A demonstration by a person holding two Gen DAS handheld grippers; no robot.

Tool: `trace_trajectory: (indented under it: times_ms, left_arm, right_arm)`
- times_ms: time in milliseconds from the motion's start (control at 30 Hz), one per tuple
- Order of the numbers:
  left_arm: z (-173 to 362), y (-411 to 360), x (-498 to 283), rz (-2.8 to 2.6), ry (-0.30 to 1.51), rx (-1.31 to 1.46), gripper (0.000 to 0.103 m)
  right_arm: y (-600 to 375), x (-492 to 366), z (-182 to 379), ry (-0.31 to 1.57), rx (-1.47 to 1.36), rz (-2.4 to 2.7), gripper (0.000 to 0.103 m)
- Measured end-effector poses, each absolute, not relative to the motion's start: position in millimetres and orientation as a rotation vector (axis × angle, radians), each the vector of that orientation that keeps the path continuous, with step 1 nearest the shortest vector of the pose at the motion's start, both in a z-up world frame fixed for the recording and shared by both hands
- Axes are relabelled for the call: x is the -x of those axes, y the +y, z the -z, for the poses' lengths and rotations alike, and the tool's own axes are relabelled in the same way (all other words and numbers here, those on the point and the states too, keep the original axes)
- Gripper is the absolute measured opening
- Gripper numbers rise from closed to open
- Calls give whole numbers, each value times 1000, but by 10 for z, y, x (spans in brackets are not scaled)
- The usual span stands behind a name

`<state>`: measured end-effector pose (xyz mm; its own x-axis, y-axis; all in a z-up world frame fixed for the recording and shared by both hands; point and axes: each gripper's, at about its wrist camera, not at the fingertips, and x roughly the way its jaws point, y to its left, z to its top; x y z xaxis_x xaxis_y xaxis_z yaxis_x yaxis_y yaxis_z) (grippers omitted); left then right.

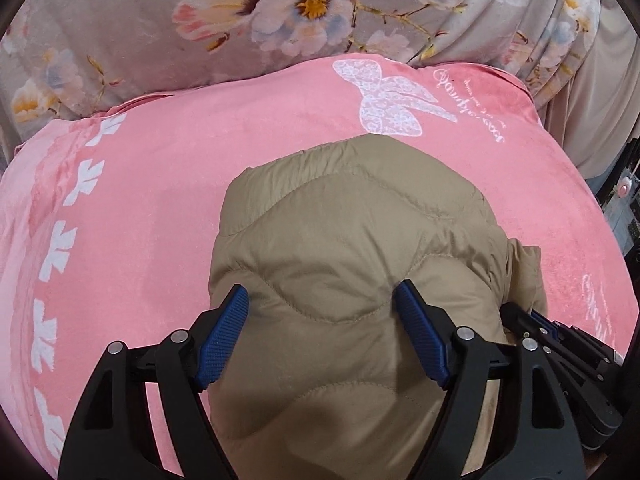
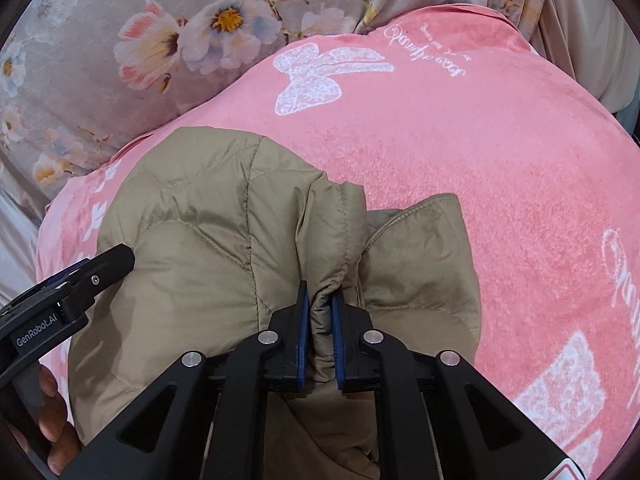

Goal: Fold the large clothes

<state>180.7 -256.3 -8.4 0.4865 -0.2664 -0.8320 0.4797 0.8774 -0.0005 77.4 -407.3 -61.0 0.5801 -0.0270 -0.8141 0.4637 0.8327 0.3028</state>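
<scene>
A tan quilted jacket (image 1: 344,240) lies bunched on a pink blanket (image 1: 160,200). My left gripper (image 1: 320,304) is open, its blue-padded fingers spread over the jacket's near part, holding nothing. My right gripper (image 2: 320,300) is shut on a pinched fold of the jacket (image 2: 200,248) near its right side. In the right wrist view the left gripper (image 2: 100,268) shows at the left edge over the jacket. In the left wrist view the right gripper's body (image 1: 560,340) shows at the jacket's right edge.
The pink blanket (image 2: 480,160) has white butterfly prints (image 2: 316,76) and covers the bed. A grey floral pillow or quilt (image 1: 200,40) lies behind it. Beige fabric (image 1: 600,100) hangs at the far right.
</scene>
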Motion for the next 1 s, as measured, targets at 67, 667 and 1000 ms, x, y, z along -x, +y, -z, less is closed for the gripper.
trace_trajectory:
  times_ms: [67, 667, 1000]
  left_arm:
    - [152, -2578, -1812, 447, 959, -250, 79]
    - [460, -2717, -1825, 393, 905, -299, 89]
    - [559, -2765, -1844, 374, 882, -314, 92]
  right_arm:
    - [-4063, -819, 653, 920, -519, 305, 10]
    - [-4080, -921, 899, 894, -525, 304, 13]
    - [-4063, -926, 940, 874, -507, 308, 13]
